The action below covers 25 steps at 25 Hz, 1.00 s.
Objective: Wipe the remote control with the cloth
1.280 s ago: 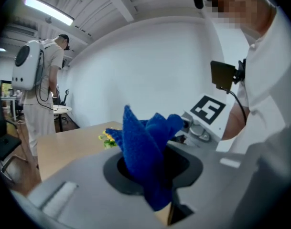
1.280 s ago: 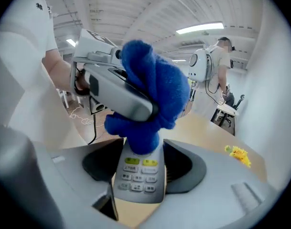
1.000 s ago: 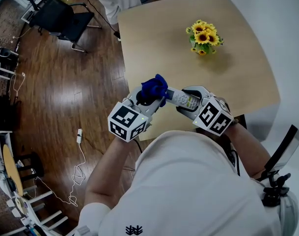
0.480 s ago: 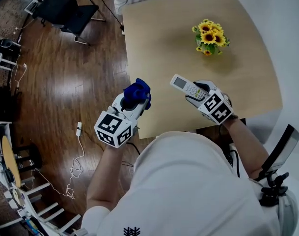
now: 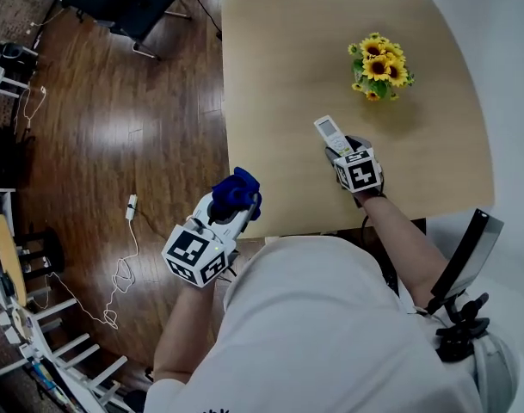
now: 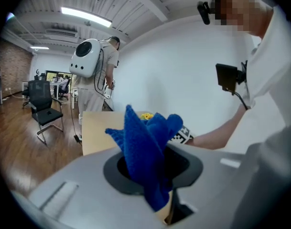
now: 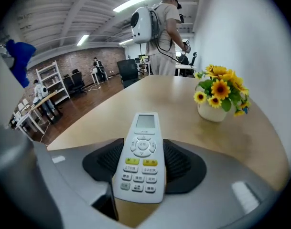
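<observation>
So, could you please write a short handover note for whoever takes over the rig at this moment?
Left gripper: shut on the blue cloth, held past the left edge of the table, over the floor.
Right gripper: shut on the remote control, over the table, screen end toward the sunflower pot.
Done: a second ago the cloth was against the remote control; the two have since moved apart.
Left: probably check whether another pass is needed; if so, bring the cloth back and wipe.
</observation>
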Each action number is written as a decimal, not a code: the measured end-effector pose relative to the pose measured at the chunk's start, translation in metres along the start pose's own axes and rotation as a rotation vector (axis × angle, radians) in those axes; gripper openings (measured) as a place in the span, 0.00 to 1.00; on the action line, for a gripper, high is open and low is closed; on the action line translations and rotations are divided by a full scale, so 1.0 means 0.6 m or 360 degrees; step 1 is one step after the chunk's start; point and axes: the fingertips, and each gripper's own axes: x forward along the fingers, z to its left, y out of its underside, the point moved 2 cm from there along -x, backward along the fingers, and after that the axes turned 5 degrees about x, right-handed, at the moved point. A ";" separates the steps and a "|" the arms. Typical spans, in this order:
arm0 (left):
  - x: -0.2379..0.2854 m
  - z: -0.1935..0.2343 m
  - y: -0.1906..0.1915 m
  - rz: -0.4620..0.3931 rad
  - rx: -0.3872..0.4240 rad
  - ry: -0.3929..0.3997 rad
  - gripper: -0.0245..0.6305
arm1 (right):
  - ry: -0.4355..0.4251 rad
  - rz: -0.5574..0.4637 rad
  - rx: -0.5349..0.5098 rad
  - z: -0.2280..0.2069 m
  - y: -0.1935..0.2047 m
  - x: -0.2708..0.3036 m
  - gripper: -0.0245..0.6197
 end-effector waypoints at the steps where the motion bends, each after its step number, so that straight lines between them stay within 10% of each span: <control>1: 0.004 0.009 0.002 0.0006 -0.0017 -0.0013 0.20 | 0.0021 0.0012 0.0026 -0.006 -0.003 0.019 0.44; 25: -0.032 0.062 0.060 0.0044 -0.0035 0.0029 0.20 | 0.0181 0.0099 0.0132 -0.041 0.058 0.128 0.58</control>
